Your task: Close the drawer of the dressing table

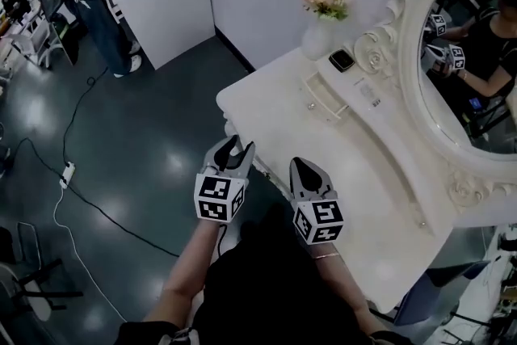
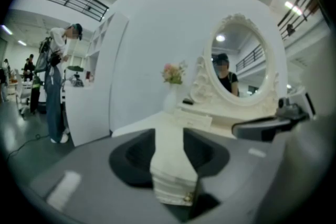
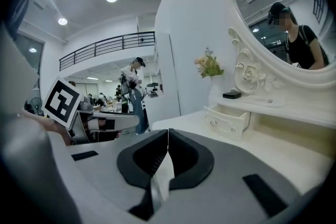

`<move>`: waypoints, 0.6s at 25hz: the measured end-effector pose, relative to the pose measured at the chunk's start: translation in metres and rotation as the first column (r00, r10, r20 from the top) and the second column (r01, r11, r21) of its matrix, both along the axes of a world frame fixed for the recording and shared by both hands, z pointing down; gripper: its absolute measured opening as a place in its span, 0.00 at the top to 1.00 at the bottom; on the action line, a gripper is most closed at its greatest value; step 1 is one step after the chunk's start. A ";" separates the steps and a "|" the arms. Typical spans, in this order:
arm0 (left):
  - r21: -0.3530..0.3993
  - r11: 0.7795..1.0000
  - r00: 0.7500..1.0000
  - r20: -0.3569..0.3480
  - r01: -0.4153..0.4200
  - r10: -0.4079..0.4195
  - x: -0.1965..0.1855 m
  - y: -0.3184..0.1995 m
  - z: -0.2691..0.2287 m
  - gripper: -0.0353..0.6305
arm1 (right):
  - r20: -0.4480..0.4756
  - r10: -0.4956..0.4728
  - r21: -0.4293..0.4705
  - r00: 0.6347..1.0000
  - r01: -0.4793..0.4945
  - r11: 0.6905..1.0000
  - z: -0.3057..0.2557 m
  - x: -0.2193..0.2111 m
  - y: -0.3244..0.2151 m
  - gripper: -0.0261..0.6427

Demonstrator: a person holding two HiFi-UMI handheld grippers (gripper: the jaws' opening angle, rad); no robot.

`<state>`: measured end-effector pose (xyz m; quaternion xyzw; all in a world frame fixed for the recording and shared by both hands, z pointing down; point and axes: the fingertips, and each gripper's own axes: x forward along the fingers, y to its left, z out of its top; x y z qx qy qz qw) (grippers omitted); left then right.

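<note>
Two grippers are mine to mind, and both hang at the near edge of the dressing table [image 1: 355, 174], well short of the oval mirror [image 1: 468, 52]. The left gripper [image 1: 234, 145] has its fingers spread, pinching nothing; through the gap I see only the table's pale front corner, and I cannot tell whether a finger brushes it. The right gripper [image 1: 300, 166] has its fingers pressed together on nothing, and it points toward the mirror. The small drawer [image 1: 327, 98] I have to close sits on the raised shelf just below the mirror's frame, pulled out toward me, its front and two knobs plain in the right gripper view [image 3: 227, 122]. Closing has not begun, by my reading: neither gripper is near the drawer front. The risks lie in the reach. If I push with closed tips at one end of the front, or on a knob, I expect the drawer to skew and bind. The vase of pink flowers [image 1: 319, 36] and a small dark case [image 1: 342, 59] stand close beside the drawer at the mirror's left, so a wide swing could topple the vase. My spread left fingers could also snag the table's corner.
</note>
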<state>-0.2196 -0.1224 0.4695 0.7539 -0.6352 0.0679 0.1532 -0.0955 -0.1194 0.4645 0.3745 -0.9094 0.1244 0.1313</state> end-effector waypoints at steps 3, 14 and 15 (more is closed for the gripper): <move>-0.008 0.999 0.999 0.005 -0.050 0.050 0.017 -0.018 0.002 0.70 | 0.002 0.049 -0.002 0.999 -0.049 0.999 0.001 0.015 -0.014 0.95; -0.033 0.979 0.978 0.035 -0.203 0.204 0.071 -0.090 0.005 0.70 | 0.017 0.199 -0.014 0.980 -0.199 0.980 0.003 0.067 -0.061 0.95; -0.036 0.976 0.976 0.036 -0.214 0.215 0.075 -0.095 0.005 0.70 | 0.018 0.209 -0.017 0.978 -0.209 0.978 0.003 0.070 -0.063 0.95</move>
